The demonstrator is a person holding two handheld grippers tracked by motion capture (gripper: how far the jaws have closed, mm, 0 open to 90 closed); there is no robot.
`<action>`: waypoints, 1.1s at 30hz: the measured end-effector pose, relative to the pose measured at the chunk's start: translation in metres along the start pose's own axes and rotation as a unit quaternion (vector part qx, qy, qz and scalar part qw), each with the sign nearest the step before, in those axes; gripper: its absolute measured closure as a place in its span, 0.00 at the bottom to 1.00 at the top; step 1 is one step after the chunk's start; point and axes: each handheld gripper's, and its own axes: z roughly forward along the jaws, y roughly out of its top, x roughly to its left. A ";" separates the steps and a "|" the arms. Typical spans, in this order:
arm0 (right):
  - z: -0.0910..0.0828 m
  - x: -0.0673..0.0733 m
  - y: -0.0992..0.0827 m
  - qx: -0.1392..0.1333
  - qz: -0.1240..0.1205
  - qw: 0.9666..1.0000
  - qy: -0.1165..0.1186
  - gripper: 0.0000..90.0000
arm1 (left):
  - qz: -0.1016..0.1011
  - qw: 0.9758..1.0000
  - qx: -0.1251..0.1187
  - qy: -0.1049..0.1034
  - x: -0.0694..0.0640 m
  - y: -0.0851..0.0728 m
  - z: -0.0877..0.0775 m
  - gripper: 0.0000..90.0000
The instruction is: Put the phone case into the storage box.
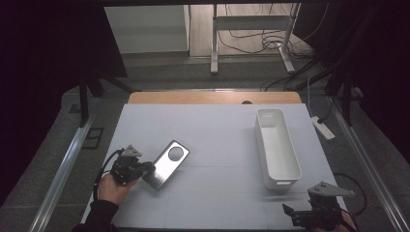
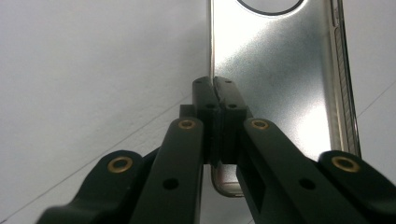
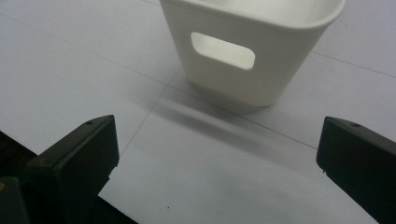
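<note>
**Left gripper clamped on phone case edge; right gripper idle, jaws wide**

The left gripper (image 1: 145, 170) sits at the near left of the white table (image 1: 212, 135), held in the person's left hand (image 1: 113, 186). Its jaws are closed together on the long edge of a clear, silvery phone case (image 1: 167, 163) with a large round camera opening at its far end. In the left gripper view the two jaw tips (image 2: 214, 100) meet over the case's left edge, near its lower corner; the case (image 2: 275, 70) runs up and away from them. In the high view the case lies diagonally, its gripped end toward the hand, its round opening pointing toward the table's centre.

The right gripper (image 1: 302, 217) is at the near right corner of the table, jaws standing well apart with nothing between them. Ahead of it stands a long white plastic bin (image 1: 277, 147), its near end wall with a handle slot (image 3: 222, 50) facing the gripper. Bin and phone case are well apart.
</note>
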 end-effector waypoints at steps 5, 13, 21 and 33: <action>0.000 -0.001 0.000 -0.004 0.003 1.000 -0.002 0.00 | 0.000 1.000 -0.021 0.005 -0.005 0.001 -0.006 0.99; -0.001 -0.001 0.000 -0.008 0.002 1.000 0.000 0.00 | -0.015 0.998 -0.063 -0.003 -0.013 0.000 -0.014 0.99; -0.005 -0.002 0.001 -0.027 0.008 1.000 0.005 0.00 | -0.009 0.997 -0.083 -0.004 -0.030 -0.001 -0.017 0.99; -0.007 -0.003 0.005 -0.039 0.007 0.999 0.015 0.00 | -0.011 0.993 -0.119 -0.004 -0.054 -0.010 -0.027 0.99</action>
